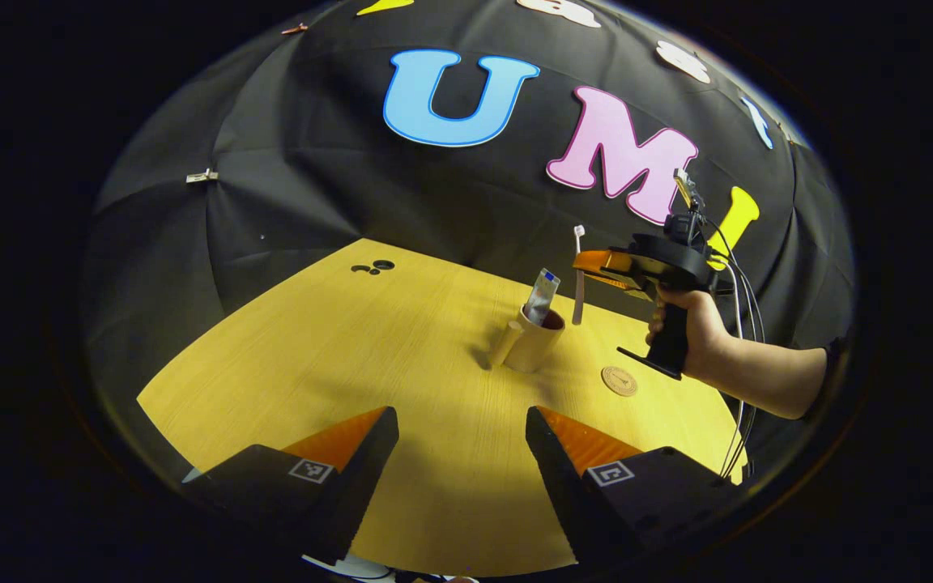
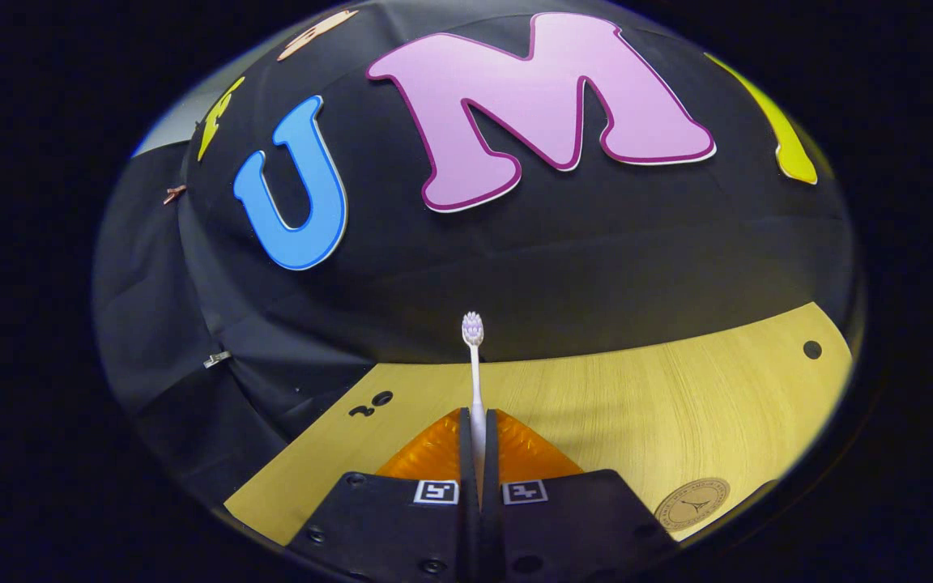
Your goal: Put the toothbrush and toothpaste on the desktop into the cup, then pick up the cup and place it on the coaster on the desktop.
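Between your right gripper's (image 2: 476, 441) pressed fingers stands the toothbrush (image 2: 474, 364), upright, bristles up. Just below and ahead of it sits the cup (image 1: 537, 338) with the toothpaste (image 1: 542, 296) already inside (one item done). Your left gripper (image 1: 462, 441) hangs spread and empty, well back. Left to do, I judge: drop the brush in, then carry the cup to the coaster (image 1: 619, 380) beside it.

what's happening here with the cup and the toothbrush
A person is working two handheld grippers at a wooden table. The right gripper is shut on the toothbrush, holding it upright above the cup, where the toothpaste already stands. The left gripper hangs open, holding nothing. The coaster lies bare beside the cup.
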The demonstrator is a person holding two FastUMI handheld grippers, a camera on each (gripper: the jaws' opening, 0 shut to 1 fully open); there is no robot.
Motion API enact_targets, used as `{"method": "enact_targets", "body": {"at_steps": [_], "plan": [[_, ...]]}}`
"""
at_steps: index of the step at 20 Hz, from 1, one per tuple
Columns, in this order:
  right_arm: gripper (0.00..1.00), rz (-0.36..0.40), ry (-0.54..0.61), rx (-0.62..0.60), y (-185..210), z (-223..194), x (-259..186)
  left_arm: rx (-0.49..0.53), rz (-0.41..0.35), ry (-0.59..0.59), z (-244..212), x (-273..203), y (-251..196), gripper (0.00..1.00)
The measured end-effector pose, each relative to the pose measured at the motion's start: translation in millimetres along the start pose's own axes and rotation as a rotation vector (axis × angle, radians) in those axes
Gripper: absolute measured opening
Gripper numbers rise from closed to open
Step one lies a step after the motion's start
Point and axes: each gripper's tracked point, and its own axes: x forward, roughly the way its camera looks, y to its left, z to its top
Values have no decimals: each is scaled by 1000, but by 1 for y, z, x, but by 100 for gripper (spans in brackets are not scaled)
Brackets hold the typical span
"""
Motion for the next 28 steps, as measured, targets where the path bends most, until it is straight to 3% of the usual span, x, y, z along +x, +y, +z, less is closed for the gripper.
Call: {"method": "enact_targets", "body": {"at_steps": [12, 19, 20, 21, 22, 24, 28], "plan": [[5, -1, -69, 4, -13, -47, 29, 1, -8, 12, -19, 33, 7, 98], [17, -4, -64, -22, -16, -53, 4, 50, -33, 25, -11, 41, -5, 98], [24, -8, -66, -21, -21, -49, -2, 69, -46, 27, -8, 45, -10, 98], [43, -19, -66, -22, -29, -44, -11, 91, -61, 30, -3, 48, -15, 98], [51, -32, -71, -22, -40, -37, -21, 116, -74, 33, 2, 53, -20, 98], [95, -74, -78, -35, -67, -25, -39, 171, -107, 45, 12, 64, -28, 98], [98, -182, -74, -31, -129, -7, -79, 260, -175, 87, 25, 98, -34, 98]]}}
